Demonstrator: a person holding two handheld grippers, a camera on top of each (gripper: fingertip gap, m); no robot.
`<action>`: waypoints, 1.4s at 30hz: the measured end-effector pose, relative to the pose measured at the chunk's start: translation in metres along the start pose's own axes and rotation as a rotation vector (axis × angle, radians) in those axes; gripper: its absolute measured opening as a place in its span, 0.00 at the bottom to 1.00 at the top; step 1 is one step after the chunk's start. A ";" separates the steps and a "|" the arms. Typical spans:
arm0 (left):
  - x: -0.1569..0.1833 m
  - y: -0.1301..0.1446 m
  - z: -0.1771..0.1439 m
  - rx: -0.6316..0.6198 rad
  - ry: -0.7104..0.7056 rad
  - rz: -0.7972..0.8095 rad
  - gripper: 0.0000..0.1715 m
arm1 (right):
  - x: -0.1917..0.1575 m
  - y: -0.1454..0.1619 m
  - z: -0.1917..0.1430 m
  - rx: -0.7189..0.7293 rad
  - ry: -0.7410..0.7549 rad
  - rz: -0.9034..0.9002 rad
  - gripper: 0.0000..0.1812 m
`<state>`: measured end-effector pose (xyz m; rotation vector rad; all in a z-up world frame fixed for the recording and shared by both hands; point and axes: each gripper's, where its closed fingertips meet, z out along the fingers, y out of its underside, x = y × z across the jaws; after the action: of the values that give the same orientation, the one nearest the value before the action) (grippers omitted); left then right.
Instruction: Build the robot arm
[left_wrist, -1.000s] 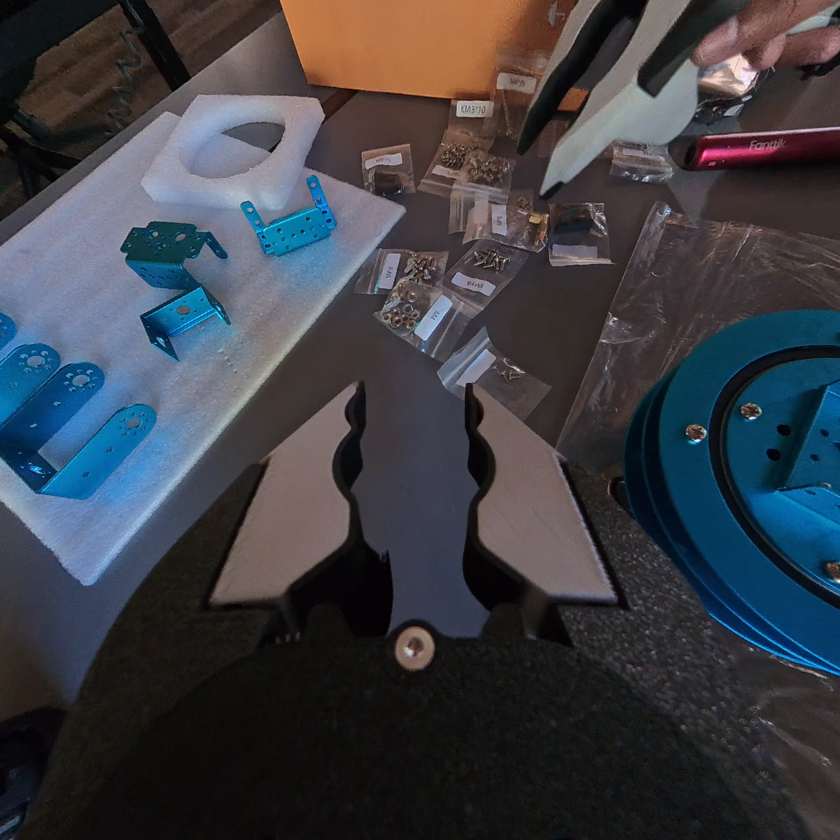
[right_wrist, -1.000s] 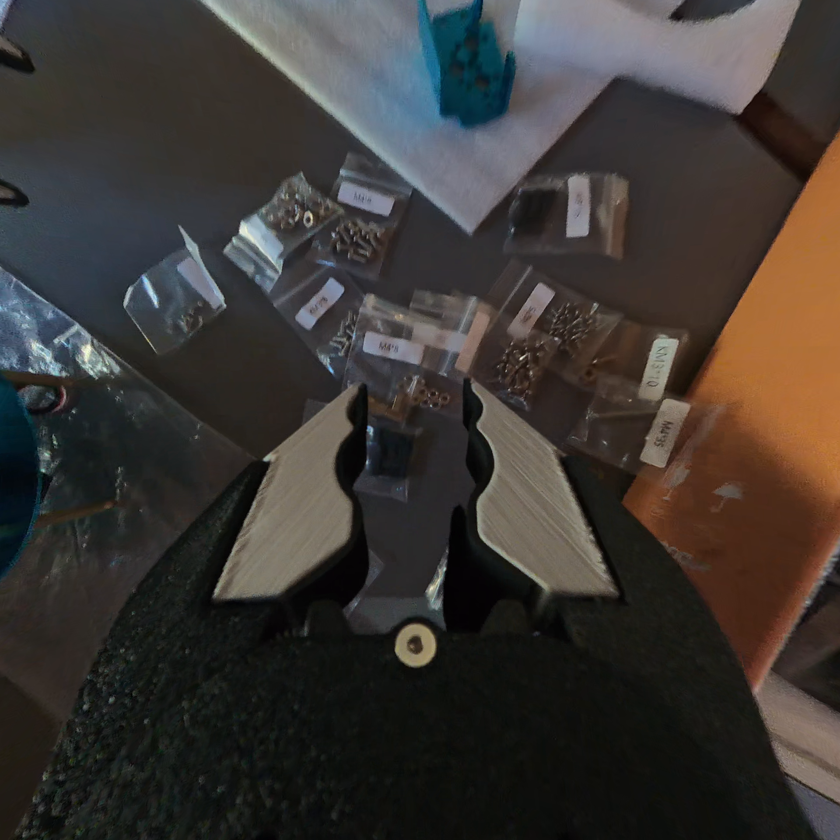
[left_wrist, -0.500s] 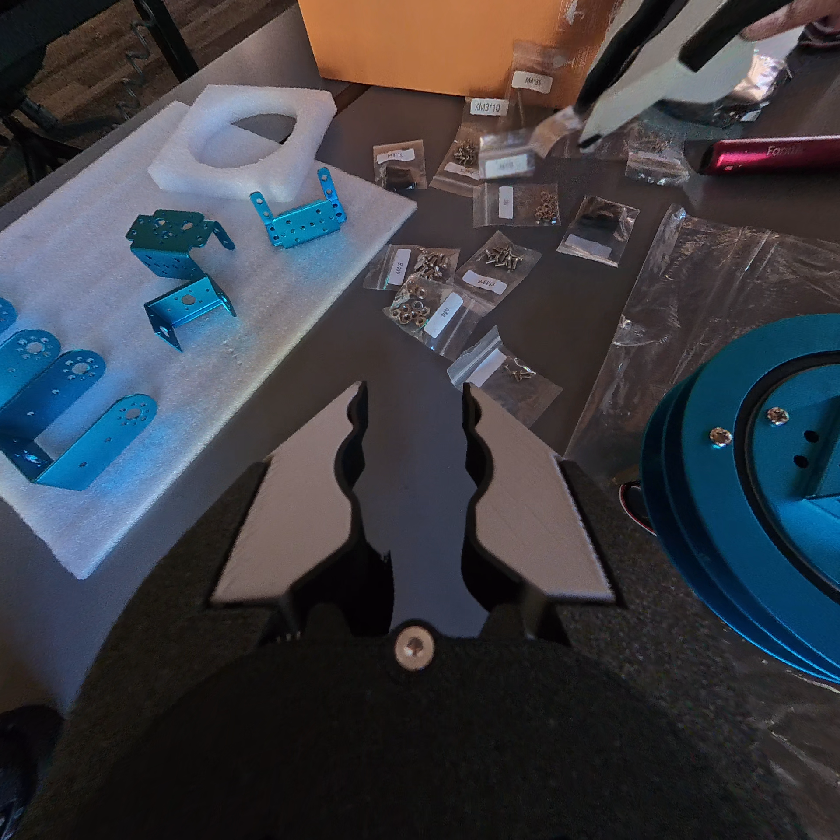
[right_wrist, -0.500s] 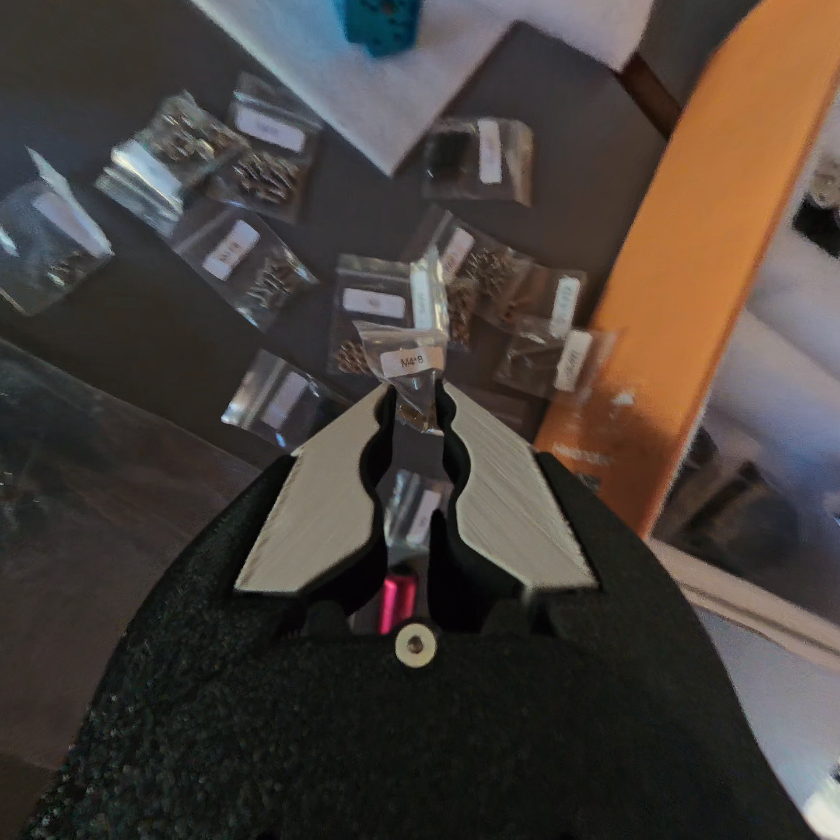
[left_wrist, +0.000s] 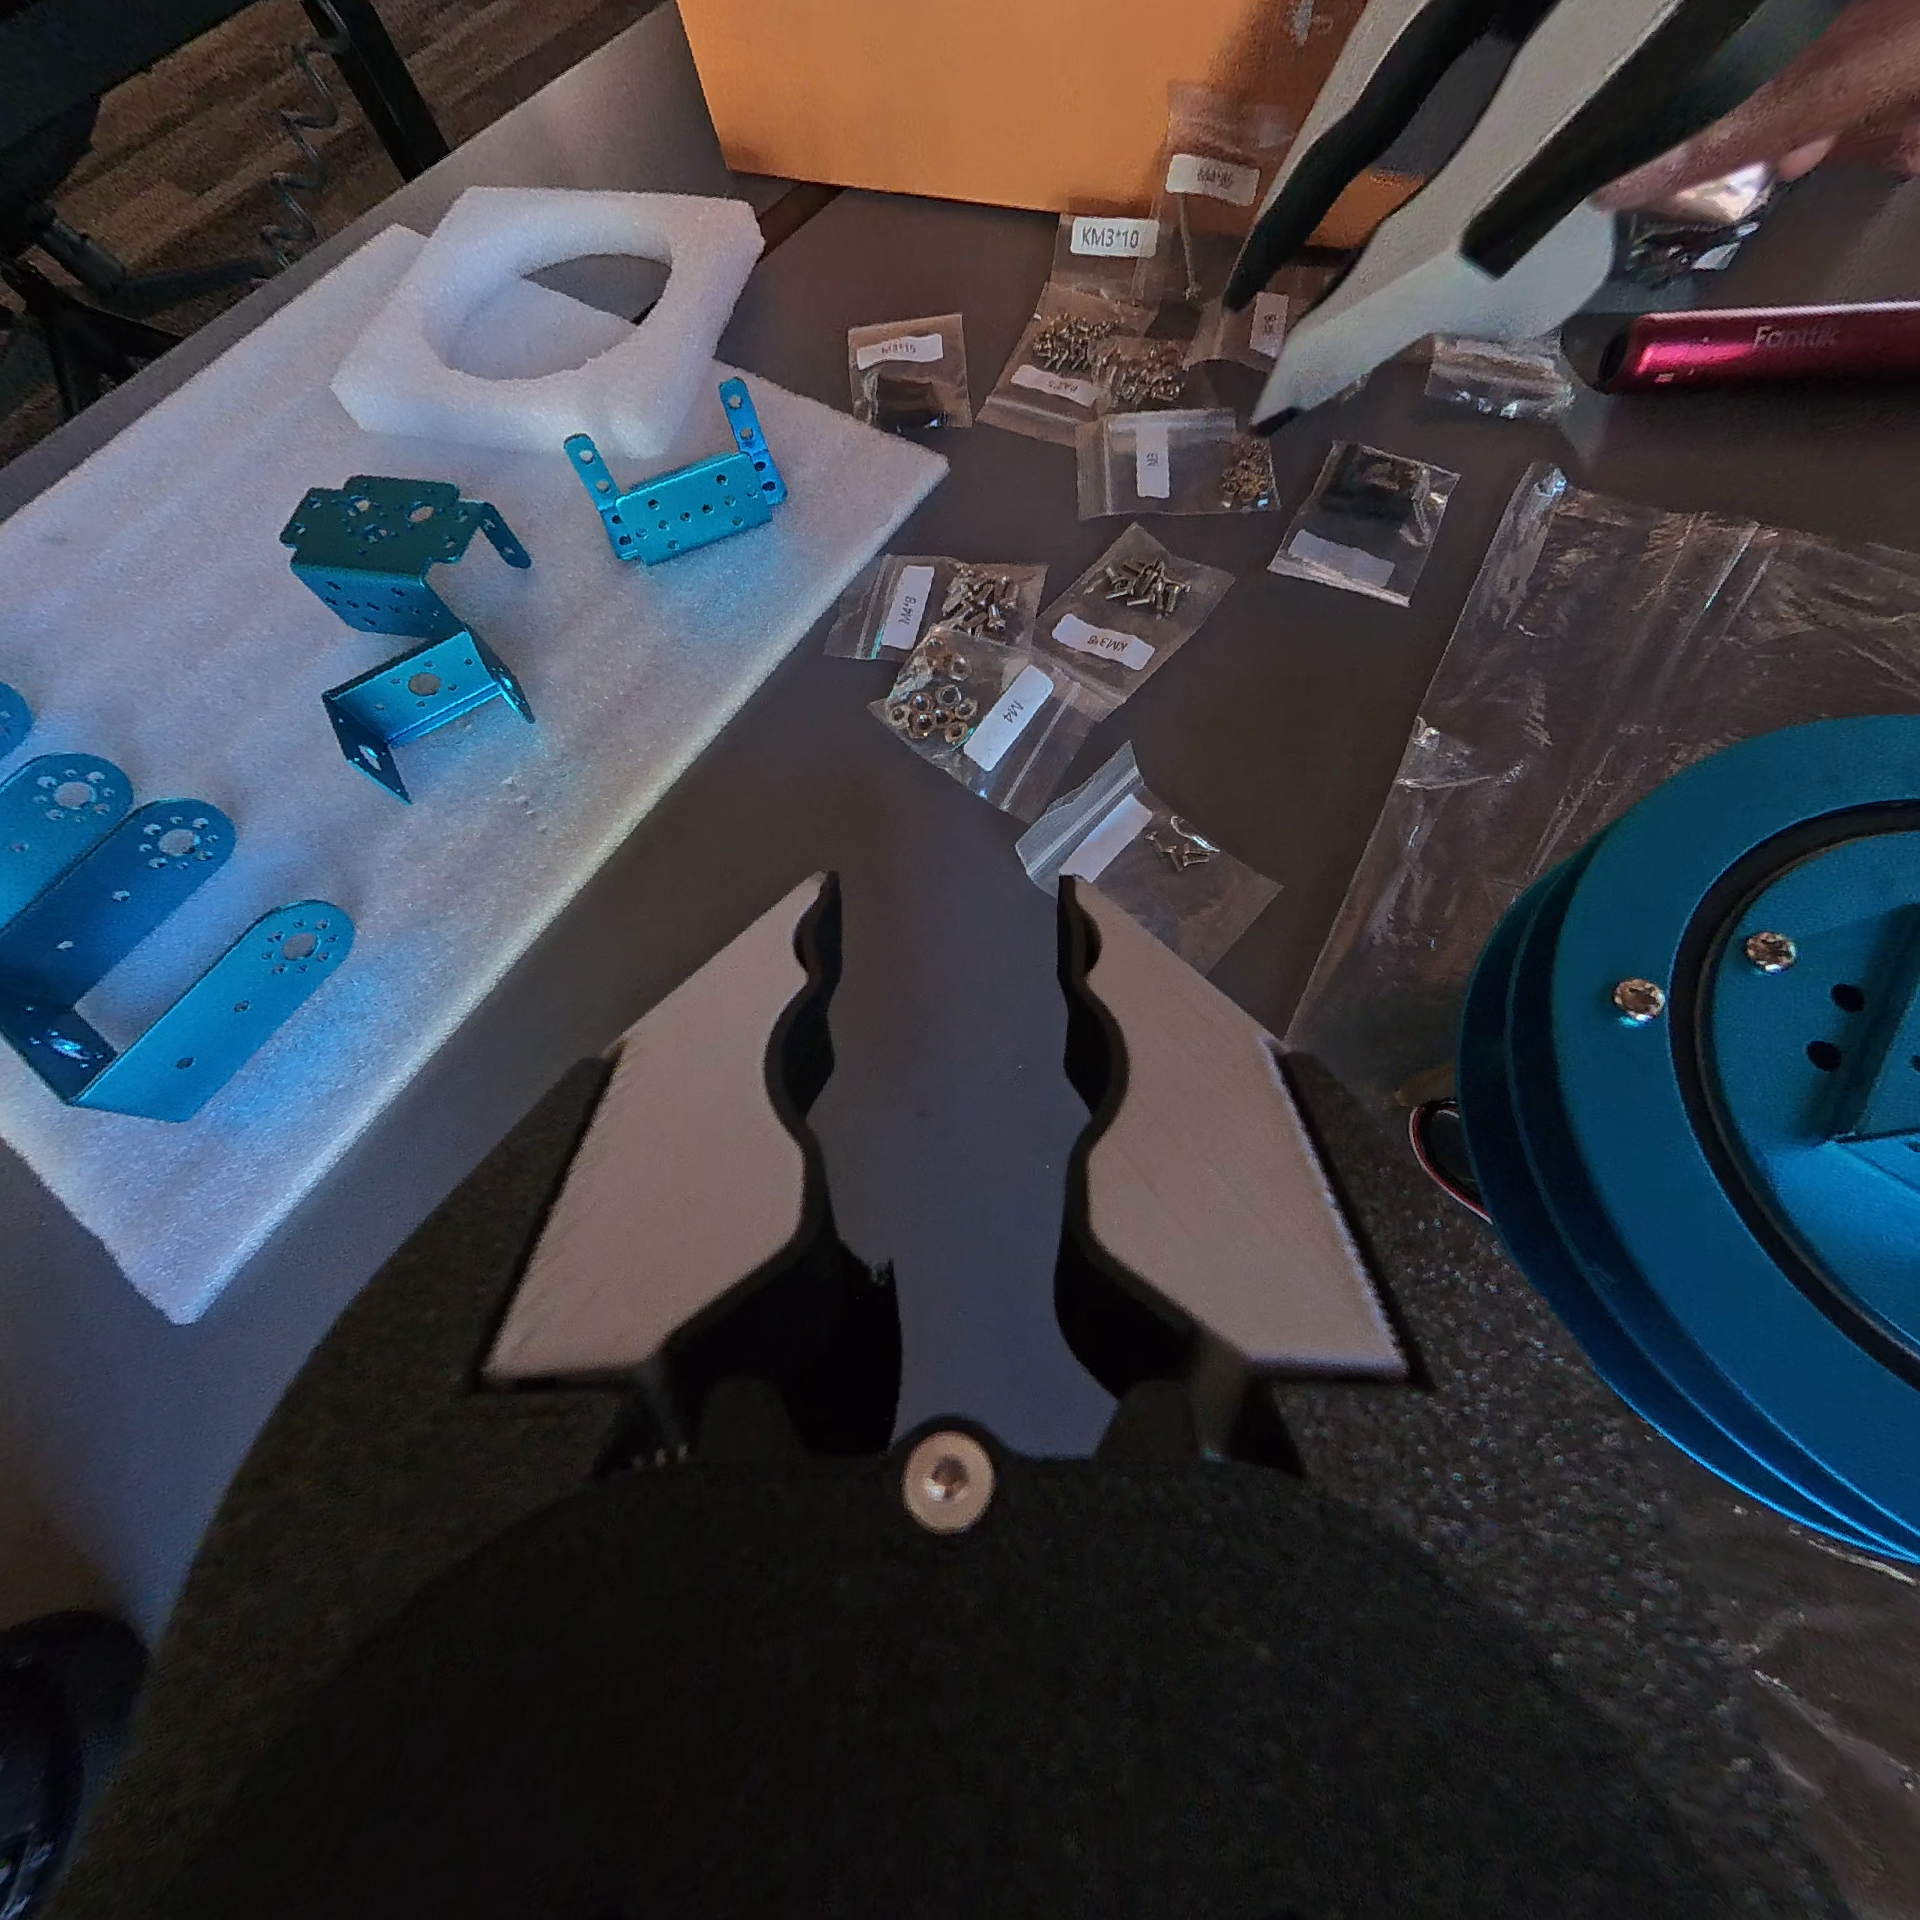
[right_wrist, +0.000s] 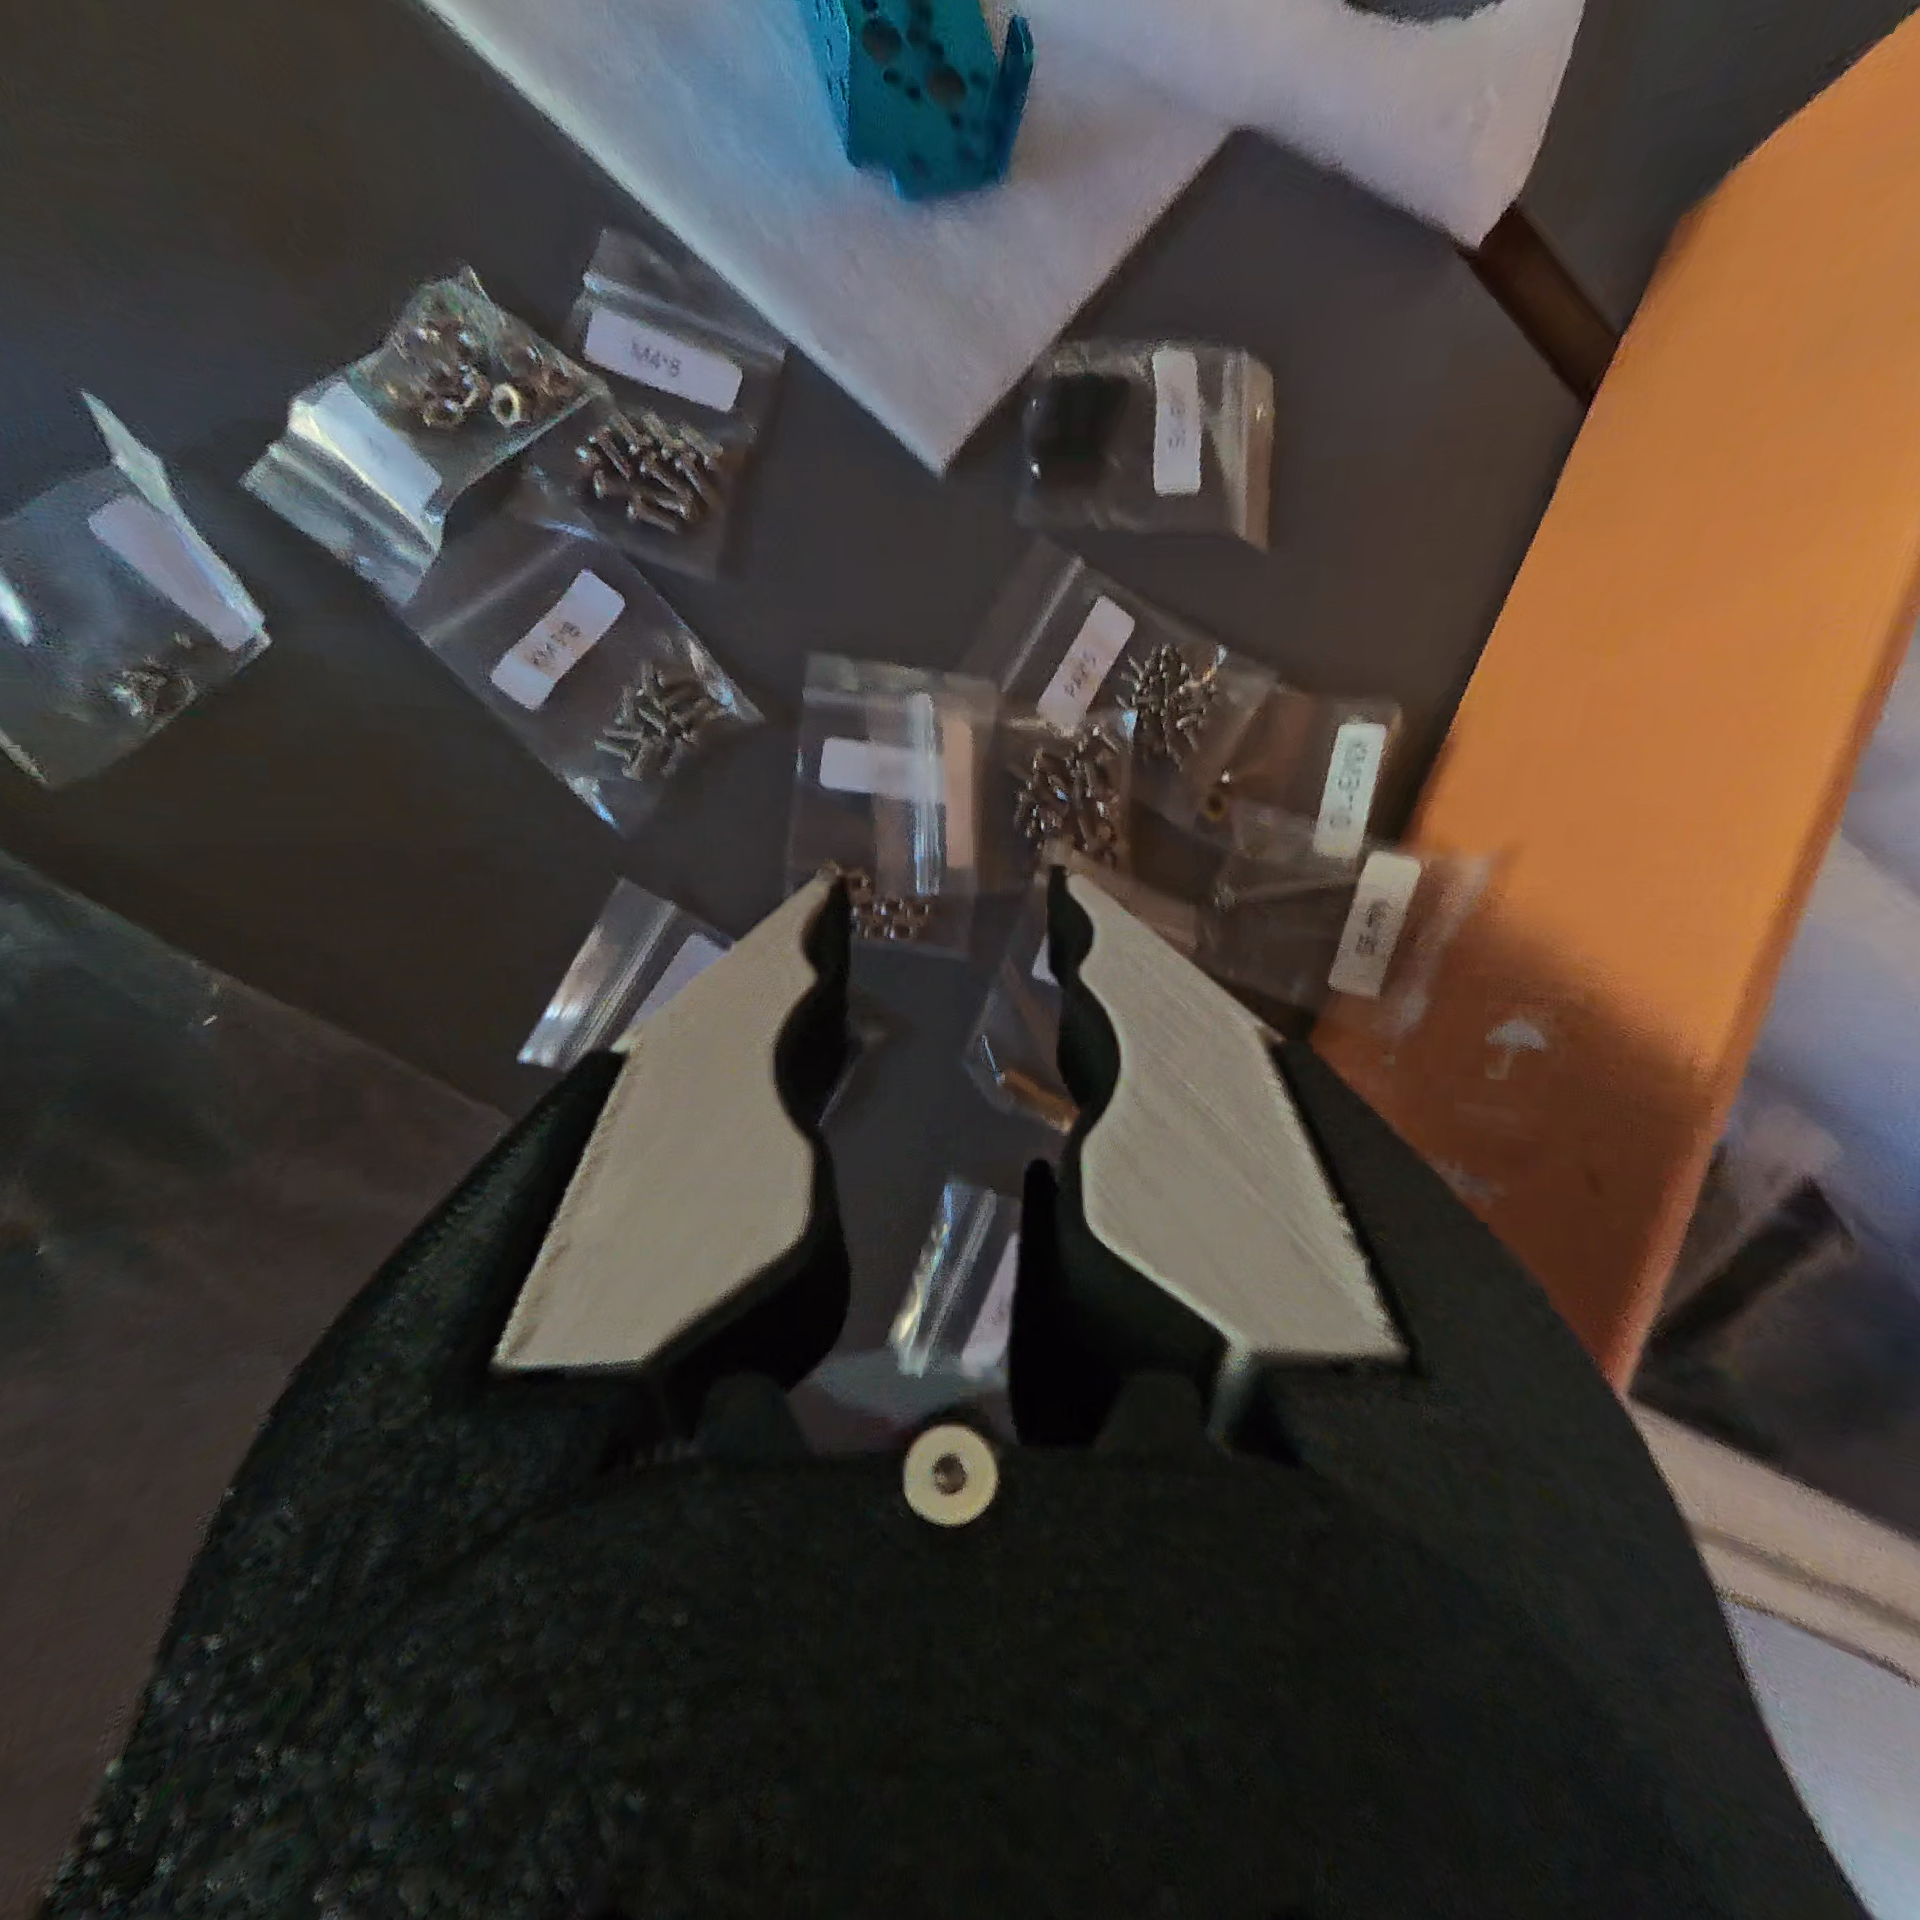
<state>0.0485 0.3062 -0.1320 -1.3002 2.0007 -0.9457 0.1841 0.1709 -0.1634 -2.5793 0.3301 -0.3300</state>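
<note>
Grippers apart: left gripper (left_wrist: 943, 904) over table (left_wrist: 1288, 727), right gripper (right_wrist: 943, 891) above hardware bags (right_wrist: 894, 800)

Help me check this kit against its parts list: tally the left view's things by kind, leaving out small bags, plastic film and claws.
Blue brackets: 5, one cut off by the edge
Blue round base: 1
White foam pieces, sheet and frame: 2
Orange box: 1
Red pen-shaped tool: 1
Total: 10

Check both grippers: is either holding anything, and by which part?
Nothing is held. The left gripper is open over bare table; the right gripper is open above the small hardware bags.
</note>
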 end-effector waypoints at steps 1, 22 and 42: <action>0.000 0.000 0.000 0.000 -0.001 0.002 0.24 | -0.001 0.000 0.007 -0.002 0.006 -0.011 0.18; 0.003 -0.006 -0.004 0.025 0.011 0.004 0.24 | -0.036 -0.062 -0.090 0.444 -0.791 0.371 0.00; 0.075 -0.051 -0.042 0.378 0.504 -0.009 0.00 | -0.161 -0.071 -0.106 0.292 -1.386 0.282 0.01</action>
<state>0.0153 0.2328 -0.0719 -0.9217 2.0229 -1.6917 0.0134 0.2290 -0.0648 -1.8625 0.0873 1.3302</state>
